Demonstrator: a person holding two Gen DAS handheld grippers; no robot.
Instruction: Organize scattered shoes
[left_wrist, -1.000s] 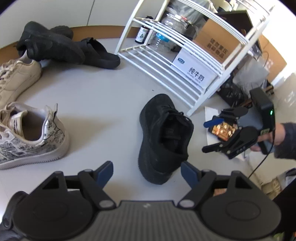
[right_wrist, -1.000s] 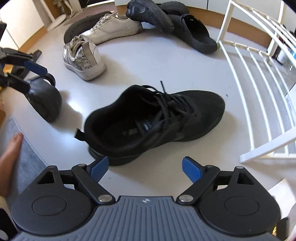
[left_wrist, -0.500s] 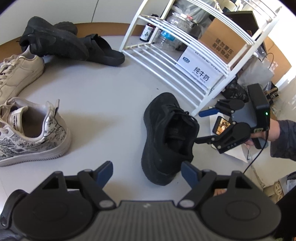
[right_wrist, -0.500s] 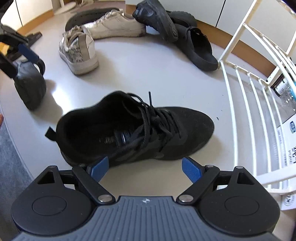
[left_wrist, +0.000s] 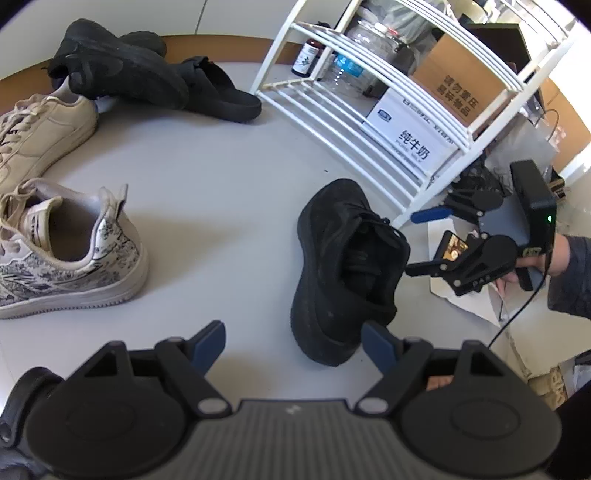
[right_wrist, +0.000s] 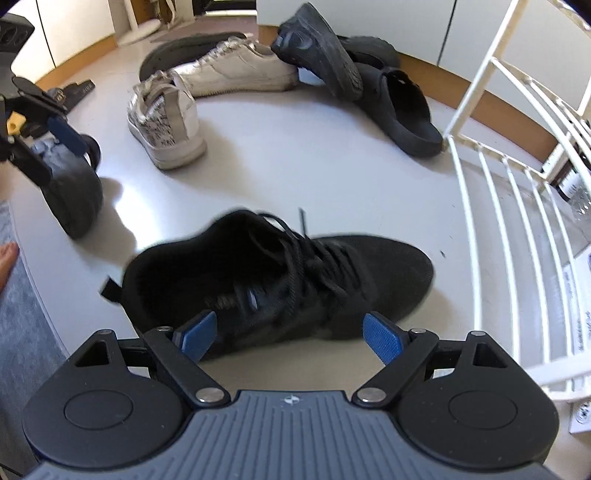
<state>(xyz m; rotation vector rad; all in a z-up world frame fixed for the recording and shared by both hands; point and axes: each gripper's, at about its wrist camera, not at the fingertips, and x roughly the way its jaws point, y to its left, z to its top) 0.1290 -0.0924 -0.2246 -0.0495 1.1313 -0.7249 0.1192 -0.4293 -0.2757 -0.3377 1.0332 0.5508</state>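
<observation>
A black laced sneaker (right_wrist: 280, 280) lies on the grey floor, toe toward the white shoe rack (right_wrist: 517, 206). My right gripper (right_wrist: 291, 334) is open, its blue pads (right_wrist: 195, 334) straddling the sneaker's near side. In the left wrist view the same sneaker (left_wrist: 343, 269) lies ahead, with the right gripper (left_wrist: 424, 243) at its right side. My left gripper (left_wrist: 295, 345) is open and empty above the floor, just before the sneaker's heel. A patterned white sneaker (left_wrist: 70, 254), a cream sneaker (left_wrist: 40, 133), a black sneaker (left_wrist: 118, 70) and a black slide (left_wrist: 218, 92) lie further off.
The white rack (left_wrist: 388, 110) holds cardboard boxes (left_wrist: 461, 81), with bottles behind it. Papers (left_wrist: 465, 295) lie on the floor at right. In the right wrist view a grey rug (right_wrist: 22, 332) lies at left, and the left gripper (right_wrist: 44, 144) hovers there.
My right gripper has moved in and down onto the black sneaker, which now lies between its open fingers. My left gripper has shifted slightly closer to the sneaker's heel.
</observation>
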